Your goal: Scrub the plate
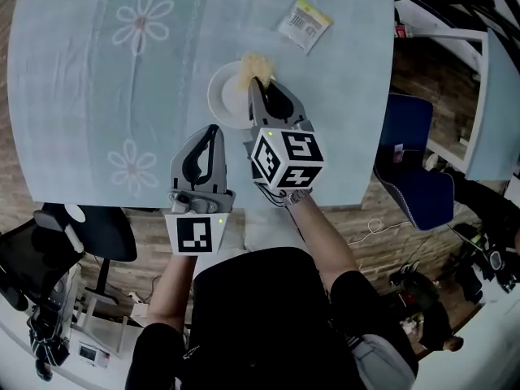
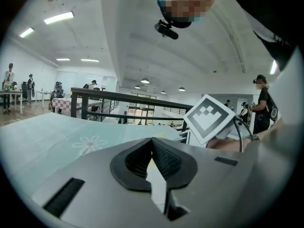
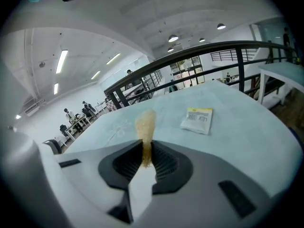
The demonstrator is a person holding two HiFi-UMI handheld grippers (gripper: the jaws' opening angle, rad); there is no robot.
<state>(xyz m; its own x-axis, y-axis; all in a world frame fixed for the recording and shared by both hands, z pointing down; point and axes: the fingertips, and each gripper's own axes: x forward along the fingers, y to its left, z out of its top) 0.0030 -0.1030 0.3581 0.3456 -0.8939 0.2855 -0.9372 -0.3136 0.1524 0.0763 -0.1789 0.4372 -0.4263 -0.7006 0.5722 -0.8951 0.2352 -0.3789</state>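
Note:
A white plate [image 1: 225,97] lies on the pale blue flowered tablecloth [image 1: 89,96], near the table's front edge. My right gripper [image 1: 257,82] hovers over the plate's right side and is shut on a yellowish scrub pad [image 1: 256,66]. In the right gripper view the pad [image 3: 145,127] stands up from between the jaws. My left gripper [image 1: 214,130] hangs just in front of the plate, its tip close to the near rim; its jaws are shut with nothing between them. The left gripper view shows the closed tips [image 2: 152,142] and the right gripper's marker cube [image 2: 210,119].
A small yellow-and-white packet [image 1: 304,24] lies on the cloth beyond the plate, and the right gripper view also shows the packet [image 3: 196,119]. A blue chair [image 1: 413,161] stands off the table's right corner, a black chair [image 1: 93,232] at the lower left.

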